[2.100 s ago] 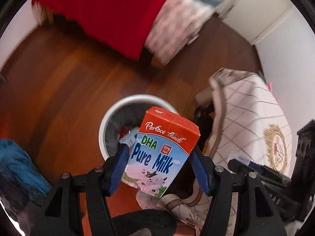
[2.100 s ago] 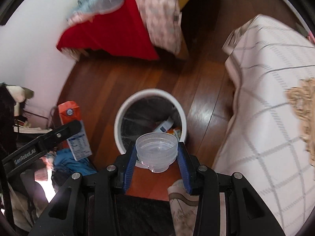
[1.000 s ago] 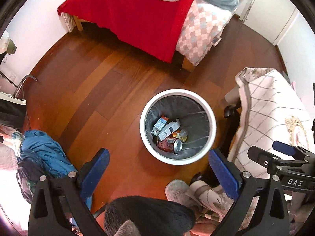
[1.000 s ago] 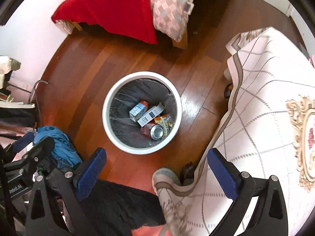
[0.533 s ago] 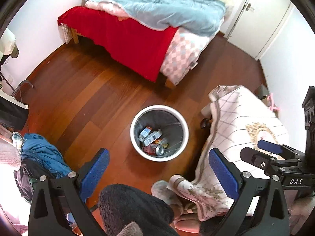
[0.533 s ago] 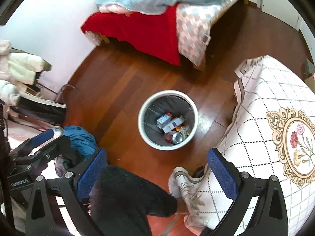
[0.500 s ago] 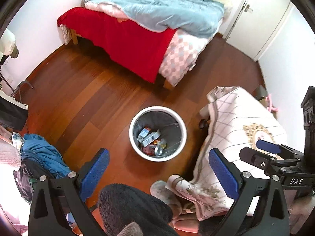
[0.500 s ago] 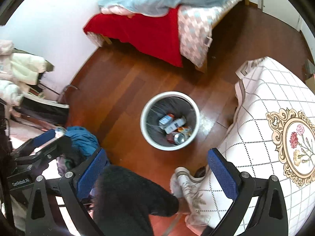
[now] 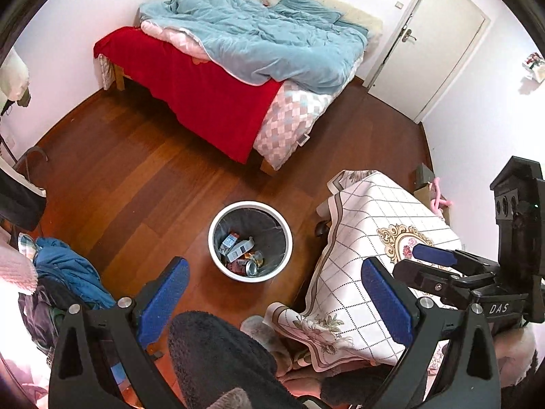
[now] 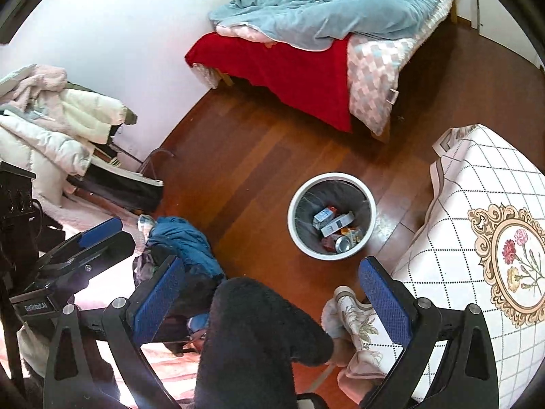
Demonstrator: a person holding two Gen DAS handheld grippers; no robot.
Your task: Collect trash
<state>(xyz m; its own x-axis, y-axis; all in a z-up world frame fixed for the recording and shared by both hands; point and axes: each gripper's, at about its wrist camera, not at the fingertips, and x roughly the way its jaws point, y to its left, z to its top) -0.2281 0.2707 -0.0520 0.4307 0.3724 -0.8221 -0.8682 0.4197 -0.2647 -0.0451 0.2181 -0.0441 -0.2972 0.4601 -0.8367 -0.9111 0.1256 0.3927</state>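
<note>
Both views bright, evenly lit, sharp, no motion blur. Strong fisheye bend: walls and bed (image 9: 245, 64) curve toward the black rim at the corners. Blown-out pinkish white patch low and left of the left gripper (image 9: 276, 303) and of the right gripper (image 10: 272, 301). Glossy sheen on the wood floor (image 10: 391, 218) beside the bin (image 10: 332, 216); soft shadows only.

A round white waste bin with a dark liner (image 9: 250, 242) (image 10: 332, 215) stands on the reddish-brown plank floor (image 9: 136, 177), between a bed with a red blanket and light-blue duvet (image 9: 245, 68) behind it and a table under a white grid-patterned cloth with a floral medallion (image 9: 378, 238) (image 10: 483, 238) to its right. In the bin lie small printed cartons (image 9: 235, 243) and a metal drinks can (image 9: 251, 267). To the bin's left a crumpled blue garment (image 9: 64, 269) (image 10: 184, 242) lies on the floor, and a white panelled door (image 9: 432, 37) stands to the right of the bed.
</note>
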